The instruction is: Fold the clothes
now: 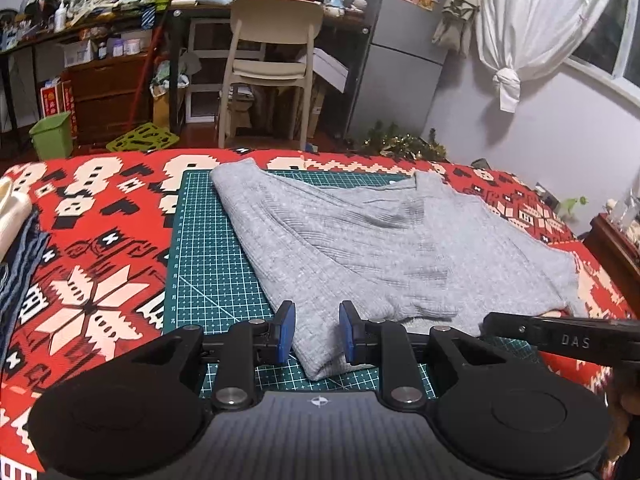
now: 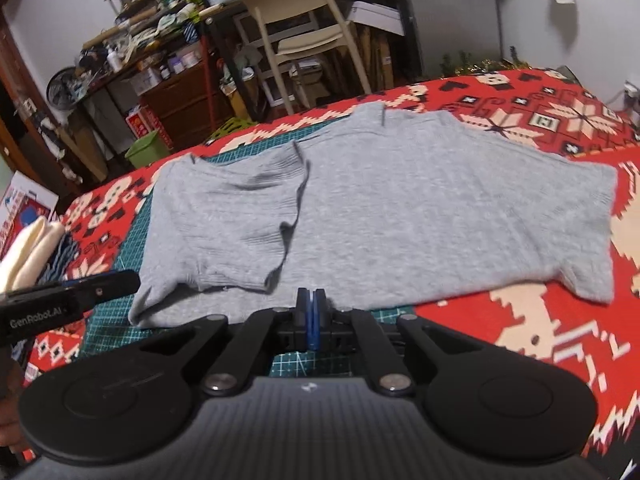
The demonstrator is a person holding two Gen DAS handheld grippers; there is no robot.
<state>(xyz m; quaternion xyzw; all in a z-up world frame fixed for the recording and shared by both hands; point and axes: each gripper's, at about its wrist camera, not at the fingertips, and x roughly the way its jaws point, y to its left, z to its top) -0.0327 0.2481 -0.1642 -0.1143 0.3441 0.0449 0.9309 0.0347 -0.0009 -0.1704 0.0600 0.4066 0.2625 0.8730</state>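
A grey ribbed knit top (image 1: 360, 240) (image 2: 420, 208) lies flat on a green cutting mat (image 1: 208, 248) (image 2: 140, 216), with its left sleeve folded in over the body. My left gripper (image 1: 317, 332) is open and hovers over the top's near left corner, a pad on either side of the cloth edge. It enters the right wrist view from the left as the left gripper (image 2: 128, 282). My right gripper (image 2: 311, 312) is shut at the middle of the near hem, and no cloth shows between its pads. The left wrist view shows the right gripper (image 1: 490, 322) side-on at that hem.
A red patterned blanket (image 1: 92, 280) (image 2: 560, 320) covers the bed under the mat. Folded cream and blue clothes (image 1: 16, 220) (image 2: 36, 248) lie at the left edge. Beyond the bed stand a chair (image 1: 272, 52), a green bin (image 1: 54, 136) and cluttered shelves. A wooden cabinet (image 1: 616, 240) stands at the right.
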